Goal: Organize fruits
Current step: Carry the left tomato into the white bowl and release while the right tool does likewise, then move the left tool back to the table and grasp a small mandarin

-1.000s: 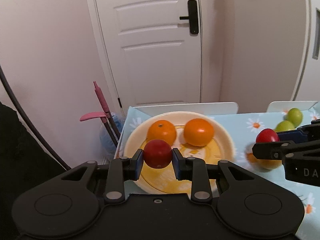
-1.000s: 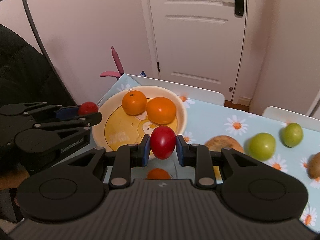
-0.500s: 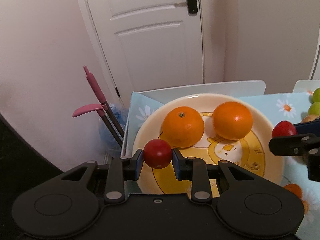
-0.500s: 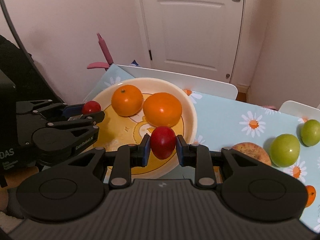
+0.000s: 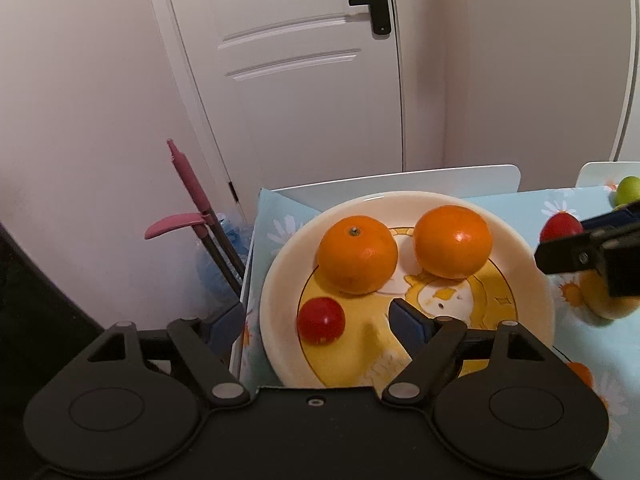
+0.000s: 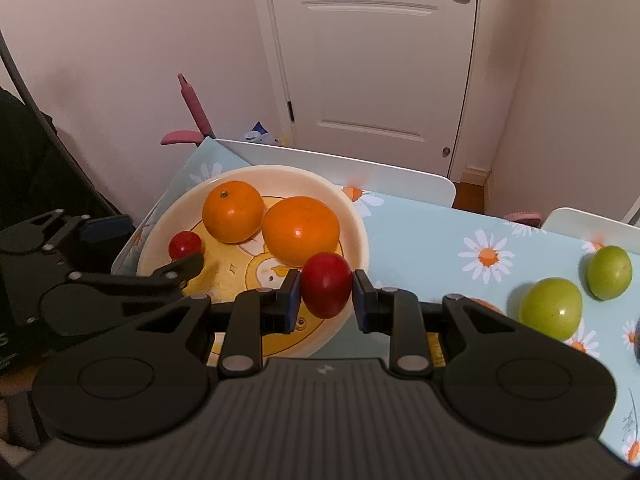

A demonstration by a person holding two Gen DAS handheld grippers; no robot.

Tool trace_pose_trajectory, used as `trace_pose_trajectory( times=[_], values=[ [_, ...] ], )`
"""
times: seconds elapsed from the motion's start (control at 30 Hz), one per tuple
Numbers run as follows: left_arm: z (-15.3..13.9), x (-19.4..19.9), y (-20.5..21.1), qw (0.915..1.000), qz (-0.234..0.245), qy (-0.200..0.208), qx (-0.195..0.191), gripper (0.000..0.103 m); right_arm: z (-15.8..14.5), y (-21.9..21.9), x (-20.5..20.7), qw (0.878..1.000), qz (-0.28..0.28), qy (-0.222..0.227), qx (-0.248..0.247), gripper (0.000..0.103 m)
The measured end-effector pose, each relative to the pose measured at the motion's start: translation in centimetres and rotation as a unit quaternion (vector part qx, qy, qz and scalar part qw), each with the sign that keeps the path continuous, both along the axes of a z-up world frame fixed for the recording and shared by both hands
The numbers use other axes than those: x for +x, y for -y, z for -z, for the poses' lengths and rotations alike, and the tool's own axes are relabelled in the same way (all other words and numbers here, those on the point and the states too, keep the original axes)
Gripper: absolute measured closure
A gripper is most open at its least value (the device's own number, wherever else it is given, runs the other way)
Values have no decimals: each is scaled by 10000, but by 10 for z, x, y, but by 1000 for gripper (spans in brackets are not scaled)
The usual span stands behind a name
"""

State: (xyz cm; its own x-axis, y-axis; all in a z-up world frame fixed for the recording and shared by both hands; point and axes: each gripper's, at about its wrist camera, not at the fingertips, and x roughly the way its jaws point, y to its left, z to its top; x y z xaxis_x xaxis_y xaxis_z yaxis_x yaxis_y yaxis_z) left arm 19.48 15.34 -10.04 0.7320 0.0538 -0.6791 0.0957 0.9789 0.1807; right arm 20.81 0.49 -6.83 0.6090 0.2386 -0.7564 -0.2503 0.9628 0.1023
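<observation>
A cream plate (image 5: 520, 280) (image 6: 356, 220) with a yellow cartoon print holds two oranges (image 5: 357, 255) (image 5: 452, 241) and a small red fruit (image 5: 321, 321). My left gripper (image 5: 316, 322) is open, its jaws standing wide on either side of that red fruit, which lies on the plate's left part; it also shows in the right wrist view (image 6: 184, 244). My right gripper (image 6: 325, 294) is shut on a second red fruit (image 6: 326, 290) and holds it over the plate's near right rim.
Two green fruits (image 6: 551, 308) (image 6: 609, 272) lie on the blue daisy tablecloth (image 6: 440, 240) to the right. White chair backs (image 6: 352, 168) stand past the table's far edge. A pink mop handle (image 5: 188, 176) leans by the wall on the left.
My left gripper has opened and let go of its red fruit, which now lies on the plate. My right gripper has moved closer over the plate with its red fruit.
</observation>
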Motion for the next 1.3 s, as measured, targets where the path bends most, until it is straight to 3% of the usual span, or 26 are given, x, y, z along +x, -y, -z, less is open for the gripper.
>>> trace_pose_trajectory(
  times=[0.1,0.27,0.7,0.73,0.8,0.87,1.3],
  values=[
    [-5,-10,1,9998,-174,-30,-75,9,1,2,3,9999,-130,-32,-14,61],
    [-11,-28,6,9991,-398,-46,-159,5,7,-5,10,9985,-534,-112,-95,61],
    [-13,-47,13,9980,-611,-77,-157,5,28,-19,30,9939,-1012,-235,-371,60],
    [-12,-47,12,9979,-619,-85,-169,5,28,-19,30,9939,-1020,-197,-371,58],
    [-10,-47,12,9978,-629,-97,-187,5,25,-18,27,9941,-1025,-64,-355,36],
    [-9,-48,12,9977,-645,-109,-202,5,20,-15,23,9950,-931,154,-337,2],
    [-27,-63,10,9977,-614,5,-300,5,-11,-1,-9,9968,-627,388,-295,0]
  ],
)
